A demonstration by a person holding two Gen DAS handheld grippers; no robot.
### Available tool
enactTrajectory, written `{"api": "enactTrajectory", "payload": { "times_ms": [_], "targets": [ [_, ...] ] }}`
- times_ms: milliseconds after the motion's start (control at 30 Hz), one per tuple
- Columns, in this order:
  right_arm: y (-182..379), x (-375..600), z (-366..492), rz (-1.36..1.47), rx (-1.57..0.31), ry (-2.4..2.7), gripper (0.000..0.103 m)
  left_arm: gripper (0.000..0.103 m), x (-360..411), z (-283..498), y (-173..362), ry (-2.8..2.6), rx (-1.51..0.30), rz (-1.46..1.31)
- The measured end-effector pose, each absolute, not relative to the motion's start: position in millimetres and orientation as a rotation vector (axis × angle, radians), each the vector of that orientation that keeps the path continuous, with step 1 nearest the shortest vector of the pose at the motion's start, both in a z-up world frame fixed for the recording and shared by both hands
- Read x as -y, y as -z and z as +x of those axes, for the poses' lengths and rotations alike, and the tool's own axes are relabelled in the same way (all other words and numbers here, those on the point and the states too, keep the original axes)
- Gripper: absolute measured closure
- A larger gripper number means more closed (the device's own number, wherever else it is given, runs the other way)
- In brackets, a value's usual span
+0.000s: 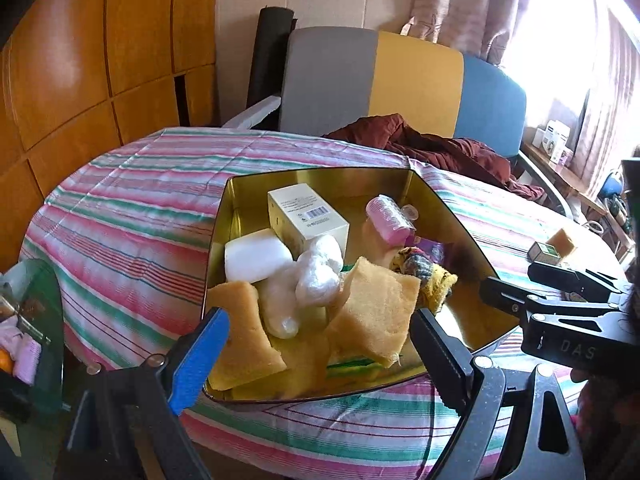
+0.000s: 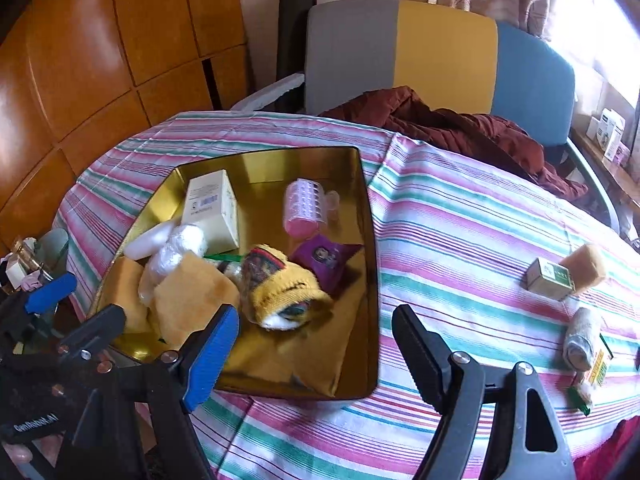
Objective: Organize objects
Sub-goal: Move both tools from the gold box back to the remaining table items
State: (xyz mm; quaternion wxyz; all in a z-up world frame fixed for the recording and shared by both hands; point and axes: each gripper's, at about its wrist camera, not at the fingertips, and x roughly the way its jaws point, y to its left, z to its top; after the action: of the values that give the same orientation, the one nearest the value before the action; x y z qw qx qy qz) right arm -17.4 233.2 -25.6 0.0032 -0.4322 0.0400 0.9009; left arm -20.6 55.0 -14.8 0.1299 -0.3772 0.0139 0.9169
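A gold tin tray (image 1: 320,178) (image 2: 370,280) sits on the striped tablecloth. It holds yellow sponges (image 1: 376,312), a white soap (image 1: 256,258), a cream box (image 1: 306,218) (image 2: 212,210), a pink hair roller (image 1: 388,220) (image 2: 304,208), plastic-wrapped white bundles (image 1: 318,270), a rolled yellow sock (image 2: 280,284) and a purple packet (image 2: 326,258). My left gripper (image 1: 320,344) is open and empty over the tray's near edge. My right gripper (image 2: 316,340) is open and empty over the tray's near right corner; it also shows in the left wrist view (image 1: 512,284).
On the cloth at right lie a small green box (image 2: 550,278), a sponge (image 2: 586,264), a rolled grey sock (image 2: 582,338) and a green-yellow packet (image 2: 594,376). A maroon garment (image 2: 460,128) lies at the far table edge before a multicoloured chair (image 2: 440,52). A cluttered side stand (image 1: 24,344) is at left.
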Motion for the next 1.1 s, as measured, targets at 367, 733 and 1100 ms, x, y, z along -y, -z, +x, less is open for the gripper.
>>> {"api": "enactTrajectory", "payload": {
  "times_ms": [367, 733, 1100],
  "targets": [
    [35.3, -284.3, -1.7, -1.351, -0.202, -2.702, 0.023, 0.011, -71.3, -14.3, 14.0, -2.611, -0.083, -1.09],
    [40.6, -365.6, 20.4, -1.333, -0.283, -2.52, 0.023, 0.011, -92.6, -10.4, 16.3, -2.534, -0.116, -1.091],
    [32.4, -516.3, 57.9, -1.146, -0.423, -2.204, 0.023, 0.011, -134.2, -4.7, 7.2, -2.432, -0.192, -1.053]
  ]
}}
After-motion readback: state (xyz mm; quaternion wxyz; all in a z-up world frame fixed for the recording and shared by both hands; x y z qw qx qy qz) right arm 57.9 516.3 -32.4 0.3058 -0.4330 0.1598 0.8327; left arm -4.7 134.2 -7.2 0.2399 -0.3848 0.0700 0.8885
